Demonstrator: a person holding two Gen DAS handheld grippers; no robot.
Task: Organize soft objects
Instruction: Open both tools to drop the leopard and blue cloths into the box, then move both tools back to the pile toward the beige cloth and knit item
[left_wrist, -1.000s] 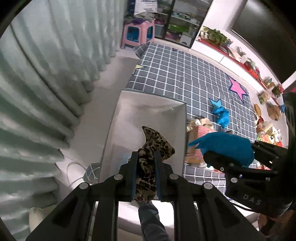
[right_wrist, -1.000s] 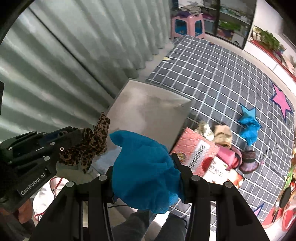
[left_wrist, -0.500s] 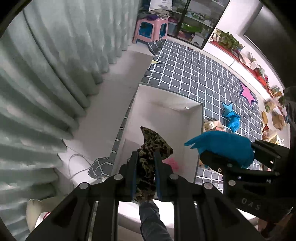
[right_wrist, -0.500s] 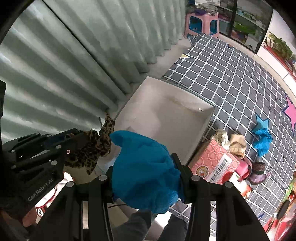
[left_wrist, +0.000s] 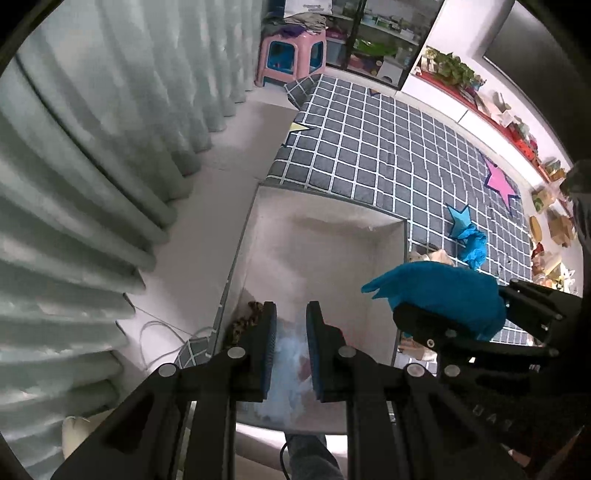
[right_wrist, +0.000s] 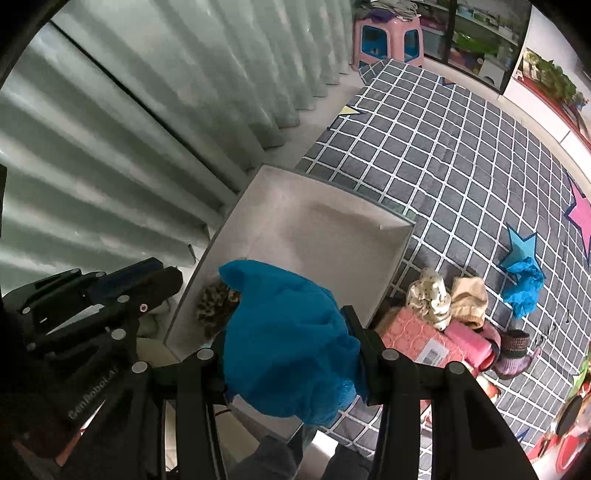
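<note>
left gripper (left_wrist: 289, 345) low in the left wrist frame, fingers (left_wrist: 266, 343) spread a little with nothing pinched between them, only blurred pale stuff in the box behind the gap. leopard-print cloth (left_wrist: 243, 323) loose in the near left corner of the white box (left_wrist: 325, 236), just left of the left finger, whether touching it cannot be told. right gripper (right_wrist: 291, 354) at lower centre of the right wrist frame, fingers pinching one blue cloth (right_wrist: 288, 339) over the box's near edge. counted: one box, one leopard cloth, one held blue cloth, another blue cloth (right_wrist: 524, 282) on the checked mat (right_wrist: 443, 147) at right, one pink stool (right_wrist: 388, 40) at the top.
</note>
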